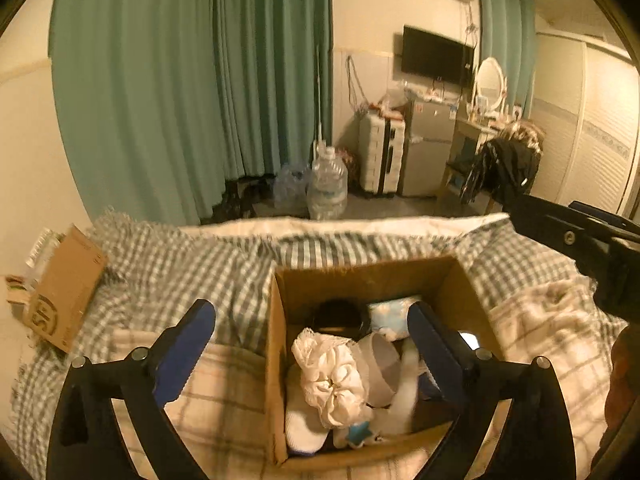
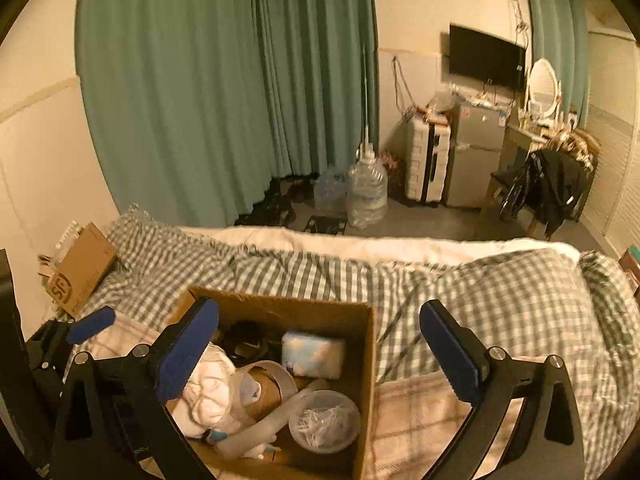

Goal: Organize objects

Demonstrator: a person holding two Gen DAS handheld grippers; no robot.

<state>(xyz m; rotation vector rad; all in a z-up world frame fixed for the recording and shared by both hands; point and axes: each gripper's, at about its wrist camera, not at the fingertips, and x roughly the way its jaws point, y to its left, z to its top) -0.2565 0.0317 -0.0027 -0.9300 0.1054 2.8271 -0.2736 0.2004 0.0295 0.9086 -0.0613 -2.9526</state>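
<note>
Checked bedspread (image 2: 500, 300) (green curtains (image 2: 224, 92) behind)

**Bedroom behind the bed**

Green curtains (image 2: 224, 80) hang at the far left. On the floor beyond the bed (image 2: 500, 300) stand water jugs (image 2: 366, 196), with a white suitcase (image 2: 426, 164) and a small fridge (image 2: 476, 156) just right of them. A TV (image 2: 486, 56) hangs above. Far right, a mirror (image 2: 543, 84) and a chair draped with a black jacket (image 2: 556, 188).

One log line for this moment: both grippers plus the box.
left gripper: open, empty, over cardboard box | right gripper: open, empty, straddling box's right wall | box: on bed, holds tape roll, lidded tub, white cloth
</note>
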